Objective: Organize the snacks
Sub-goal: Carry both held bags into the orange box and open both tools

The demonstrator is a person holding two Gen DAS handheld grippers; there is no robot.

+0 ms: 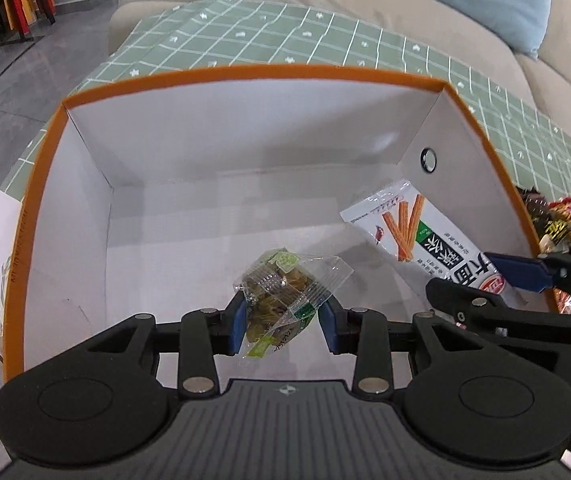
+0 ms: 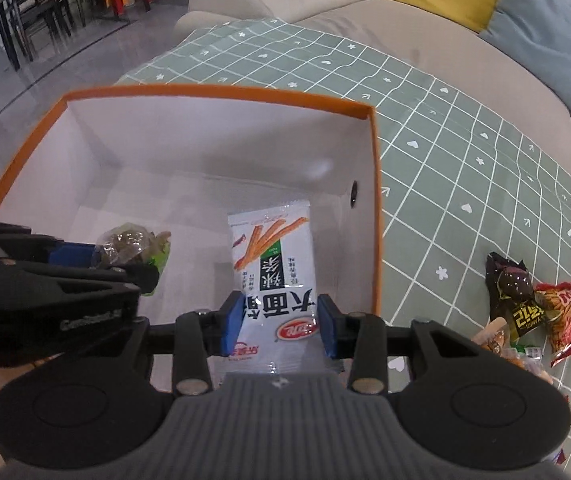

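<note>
A white box with an orange rim (image 1: 245, 70) (image 2: 221, 90) stands open on the green checked tablecloth (image 2: 465, 140). My left gripper (image 1: 283, 320) (image 2: 117, 264) hangs inside it, shut on a clear snack packet with green labels (image 1: 281, 292) (image 2: 133, 240) held above the box floor. My right gripper (image 2: 279, 322) (image 1: 485, 286) is at the box's right side. Its blue pads press both edges of a white packet printed with orange sticks (image 2: 273, 272) (image 1: 413, 232). That packet points down into the box near the right wall.
Several loose snack packets lie on the tablecloth right of the box, among them a dark one (image 2: 513, 300) and a red one (image 2: 569, 320). A beige sofa (image 2: 425, 32) with yellow and blue cushions runs behind the table. Chairs and stools stand far left.
</note>
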